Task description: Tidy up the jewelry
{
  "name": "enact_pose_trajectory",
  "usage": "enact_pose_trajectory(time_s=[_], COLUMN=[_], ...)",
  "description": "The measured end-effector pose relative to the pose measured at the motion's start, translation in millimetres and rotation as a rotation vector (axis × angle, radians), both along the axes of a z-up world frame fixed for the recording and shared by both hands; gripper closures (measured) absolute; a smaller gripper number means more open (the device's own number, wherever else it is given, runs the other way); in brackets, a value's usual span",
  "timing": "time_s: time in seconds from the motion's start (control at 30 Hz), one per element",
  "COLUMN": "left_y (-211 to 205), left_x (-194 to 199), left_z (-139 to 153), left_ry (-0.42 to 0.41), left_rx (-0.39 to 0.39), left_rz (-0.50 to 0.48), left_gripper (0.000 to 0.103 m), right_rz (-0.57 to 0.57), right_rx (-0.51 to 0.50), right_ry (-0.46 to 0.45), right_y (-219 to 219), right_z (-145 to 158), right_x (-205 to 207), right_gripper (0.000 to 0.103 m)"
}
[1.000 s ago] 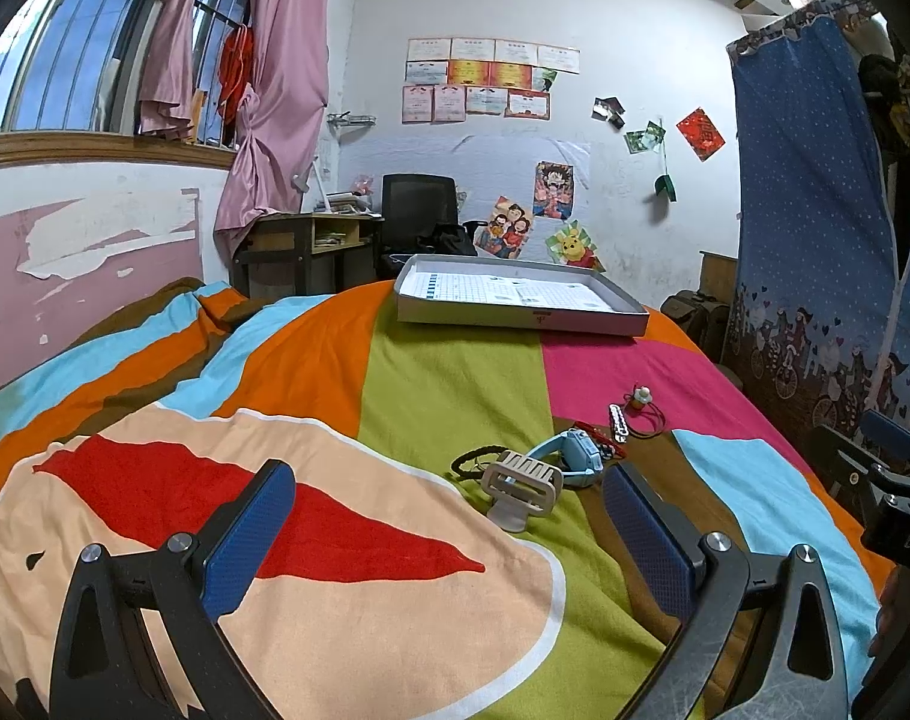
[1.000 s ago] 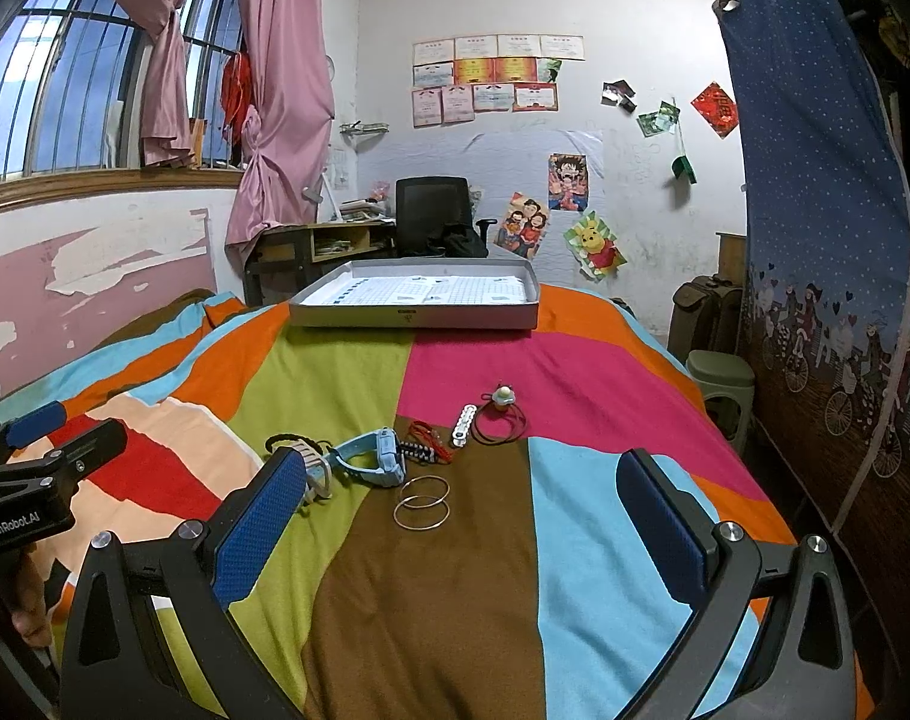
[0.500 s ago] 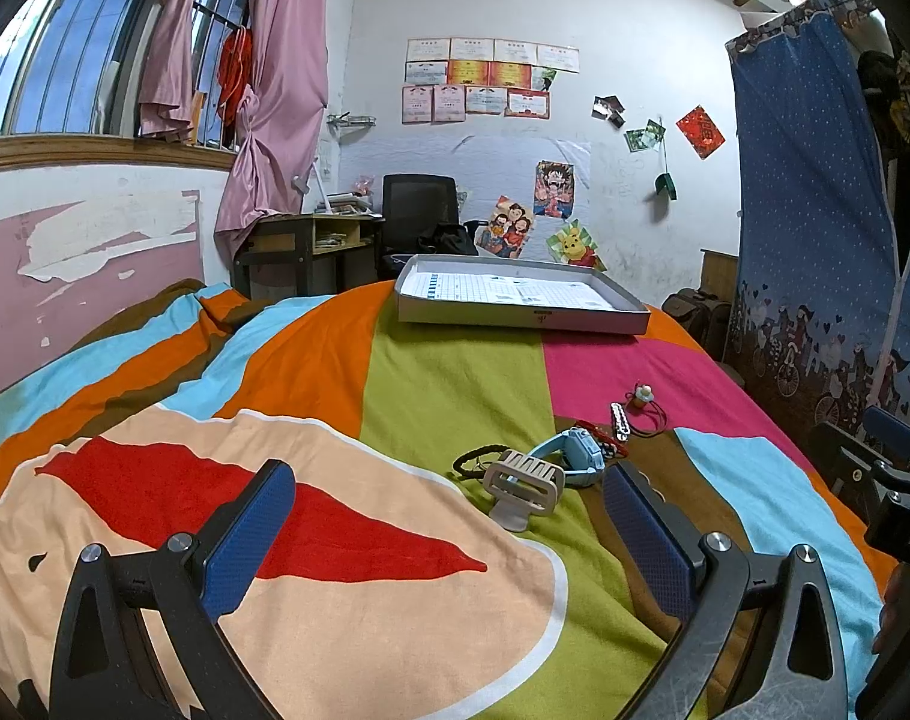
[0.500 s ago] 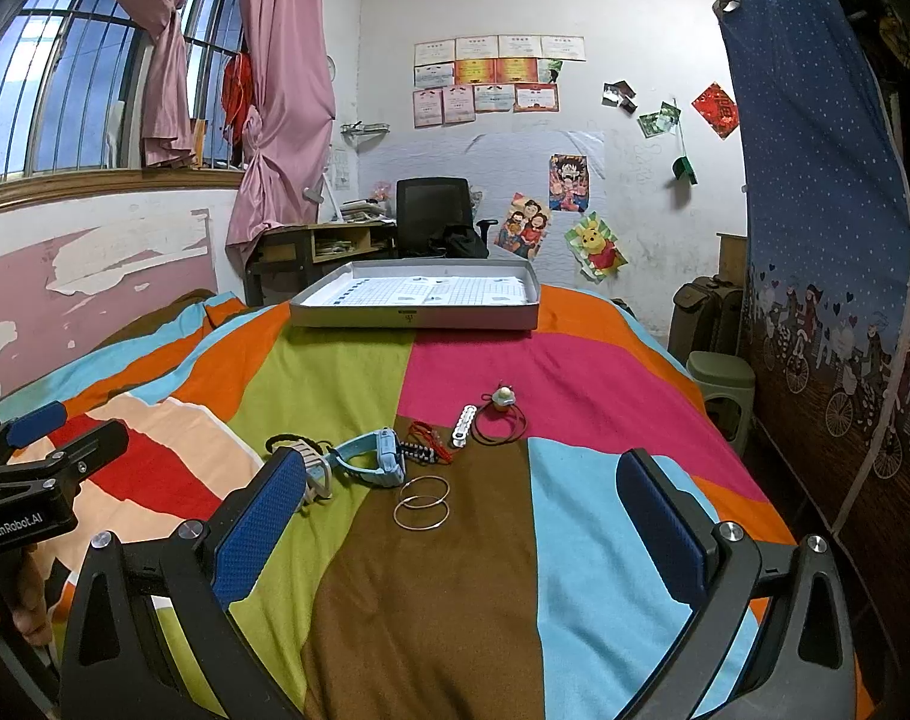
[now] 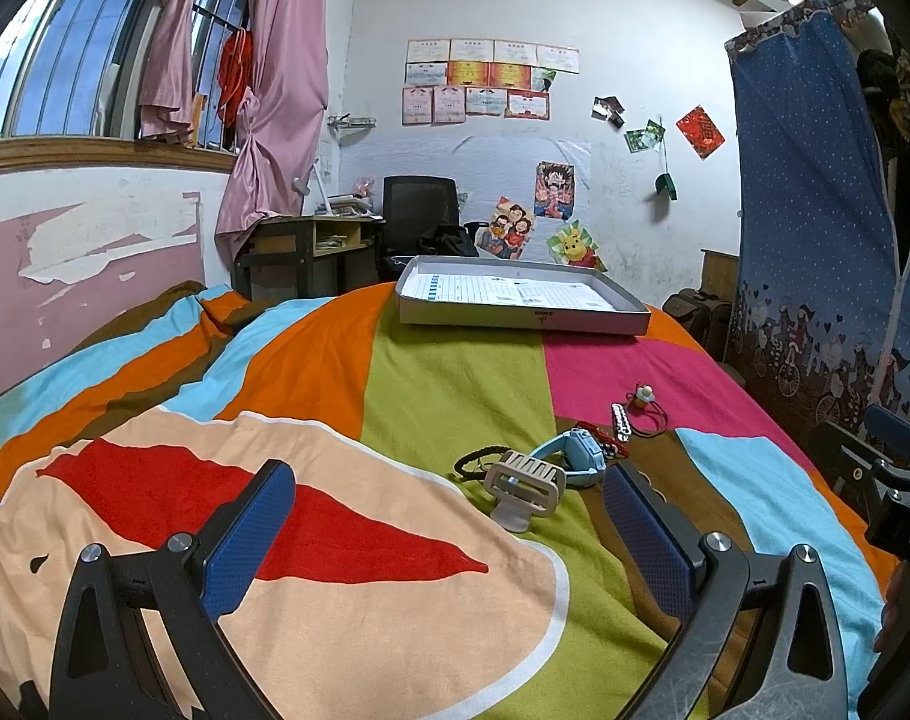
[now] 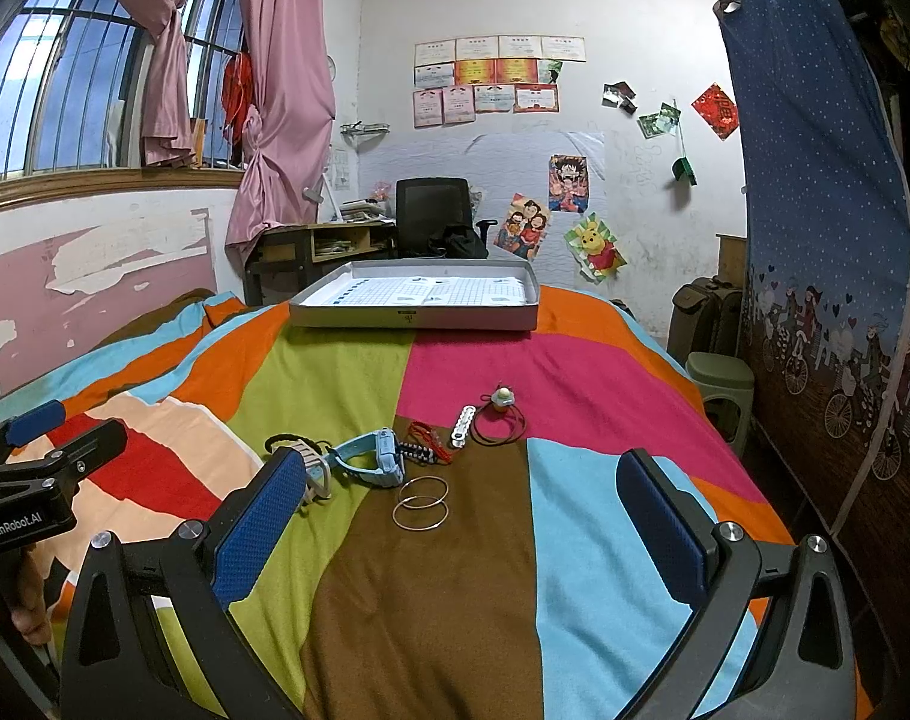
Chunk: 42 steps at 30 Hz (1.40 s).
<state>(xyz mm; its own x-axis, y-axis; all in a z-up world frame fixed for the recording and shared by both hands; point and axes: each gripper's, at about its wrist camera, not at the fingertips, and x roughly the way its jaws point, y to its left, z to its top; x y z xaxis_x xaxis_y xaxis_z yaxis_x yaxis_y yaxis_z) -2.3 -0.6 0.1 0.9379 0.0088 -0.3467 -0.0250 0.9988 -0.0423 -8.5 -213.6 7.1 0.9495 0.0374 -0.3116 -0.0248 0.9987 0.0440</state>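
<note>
Jewelry lies in a loose cluster on the striped bedspread: a beige hair claw (image 5: 524, 483), a light blue watch (image 5: 578, 456) (image 6: 374, 456), a black cord bracelet (image 5: 478, 457), red beads (image 6: 425, 441), a white clip (image 6: 462, 425), a black hair tie with a bead (image 6: 500, 411) and two metal bangles (image 6: 420, 501). A shallow grey box (image 5: 521, 300) (image 6: 416, 300) sits at the bed's far end. My left gripper (image 5: 446, 534) is open and empty, just short of the hair claw. My right gripper (image 6: 461, 525) is open and empty, with the bangles between its fingers.
The bed fills the near ground. A desk (image 6: 317, 252) and black chair (image 6: 434, 216) stand behind the box. A green stool (image 6: 719, 378) and a blue curtain (image 6: 827, 210) are on the right. The pink-painted wall and window are on the left.
</note>
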Motion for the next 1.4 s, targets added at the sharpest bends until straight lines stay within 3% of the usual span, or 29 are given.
enact_pose_trajectory(time_s=[0.67,0.9,1.1,1.4], left_y=[-0.1,4.6,1.2,-1.4], left_x=[0.2,5.6,27.7,70.6], left_z=[-0.5,-0.6,8.2,-14.0], left_ry=[0.000,0.040,0.040,0.083], left_rx=[0.001,-0.015,0.003,-0.009], left_rz=[0.000,-0.009,-0.043,-0.057], left_gripper=[0.000,0.000,0.000,0.000], right_rz=[-0.002,-0.026,-0.025,0.022], right_rx=[-0.003,-0.018,0.004,-0.004], right_ry=[-0.004,-0.019,0.003,0.056], right_y=[1.5,0.6,-6.9,-11.1], right_z=[0.9,5.7,4.0,-12.4], right_x=[-0.9,-0.9,15.8,57.5], right_gripper=[0.001,0.001,0.001,0.001])
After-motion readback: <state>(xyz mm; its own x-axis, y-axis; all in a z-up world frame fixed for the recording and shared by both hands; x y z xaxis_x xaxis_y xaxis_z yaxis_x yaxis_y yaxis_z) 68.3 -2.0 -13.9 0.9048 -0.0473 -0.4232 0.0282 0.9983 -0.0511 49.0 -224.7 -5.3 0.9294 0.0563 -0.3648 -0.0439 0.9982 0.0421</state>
